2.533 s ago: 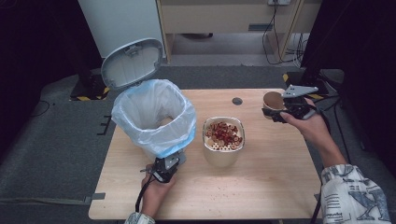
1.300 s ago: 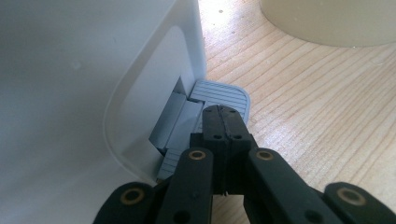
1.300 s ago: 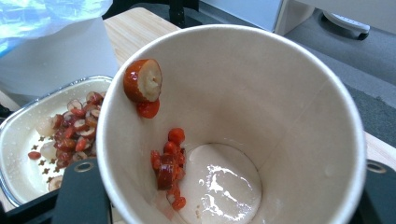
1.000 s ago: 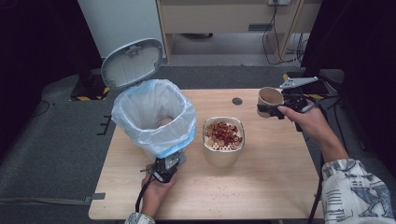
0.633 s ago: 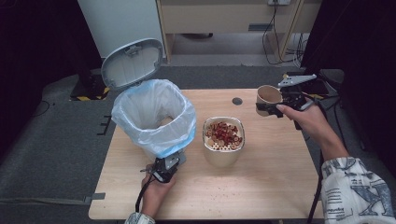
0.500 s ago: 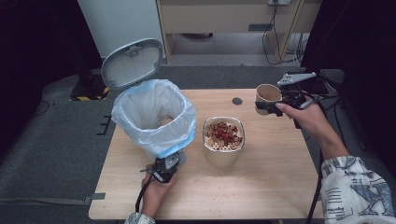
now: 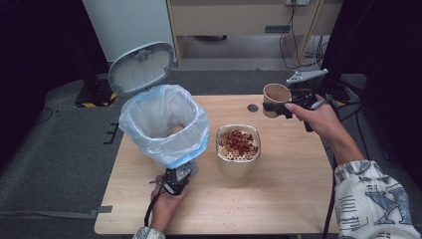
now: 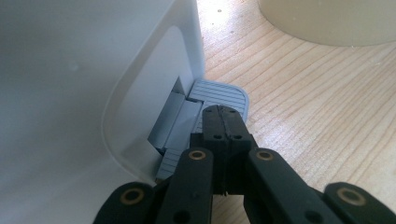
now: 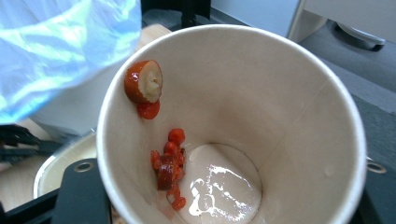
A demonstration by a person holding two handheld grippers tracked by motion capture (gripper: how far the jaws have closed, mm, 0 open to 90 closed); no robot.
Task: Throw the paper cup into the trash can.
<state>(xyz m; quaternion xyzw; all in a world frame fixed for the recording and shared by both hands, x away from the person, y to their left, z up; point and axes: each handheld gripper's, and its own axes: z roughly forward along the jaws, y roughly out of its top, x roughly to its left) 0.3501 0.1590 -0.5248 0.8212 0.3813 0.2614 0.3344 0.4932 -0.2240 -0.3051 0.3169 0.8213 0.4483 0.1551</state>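
My right gripper is shut on a brown paper cup, held above the table's far right and tipped over. Inside the cup cling red fruit pieces, a date slice and a little creamy liquid. A round bowl of red and pale pieces stands mid-table. At the left stands a white pedal bin lined with a blue bag, its lid raised. My left gripper is shut, and its tips press the bin's grey pedal.
A small dark disc lies on the wooden table beyond the bowl. The bowl's side is close to the right of the pedal. Cables and a cabinet stand on the floor behind the table.
My right gripper has carried the cup up and to the left and tipped it further. The left gripper and the bin lid have stayed put.
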